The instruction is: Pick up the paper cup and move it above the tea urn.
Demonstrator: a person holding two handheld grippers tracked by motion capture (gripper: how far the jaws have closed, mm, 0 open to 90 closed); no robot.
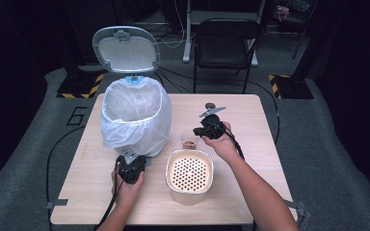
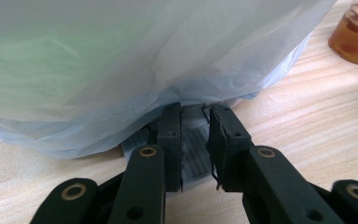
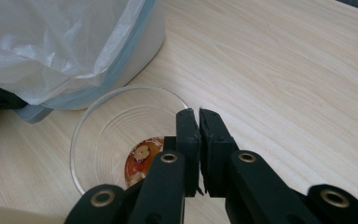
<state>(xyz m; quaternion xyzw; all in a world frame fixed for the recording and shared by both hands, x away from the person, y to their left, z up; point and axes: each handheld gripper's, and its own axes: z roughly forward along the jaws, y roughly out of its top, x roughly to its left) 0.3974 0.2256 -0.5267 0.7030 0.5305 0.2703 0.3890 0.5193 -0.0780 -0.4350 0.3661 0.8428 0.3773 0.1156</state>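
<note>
Two-handed disposal at a pale wooden table (image 1: 250,144). The right gripper (image 3: 199,116) has its jaws pinched on the near rim of a clear plastic cup (image 3: 102,140): one jaw stands inside the wall and one outside, with the thin rim between them and almost no gap left. The cup stands upright on the table, just beside the foot of a white pedal bin lined with a translucent plastic bag (image 1: 135,115), and holds a little amber liquid with brownish scraps (image 3: 140,161) at its bottom.

The governing relation: in the high view the cup (image 1: 189,139) lies directly at the right gripper's (image 1: 207,129) tips, and the bin's open mouth lies to its left and higher than the cup's rim (so the cup would likely have to rise and travel leftward before tilting). The cup's long axis is vertical; the grip on one side of the rim leaves the far side free to swing.

The left gripper (image 1: 132,168) reaches level into the bin's base from the near side; in its own view the jaws (image 2: 196,140) are closed on a grey ribbed pedal (image 2: 196,154) under the bag's overhang. The bin's grey lid (image 1: 125,48) stands open. The right hand (image 1: 224,142) approaches from the right, forearm angled across the table, past a cream perforated-top container (image 1: 189,175) standing nearer the person.
</note>
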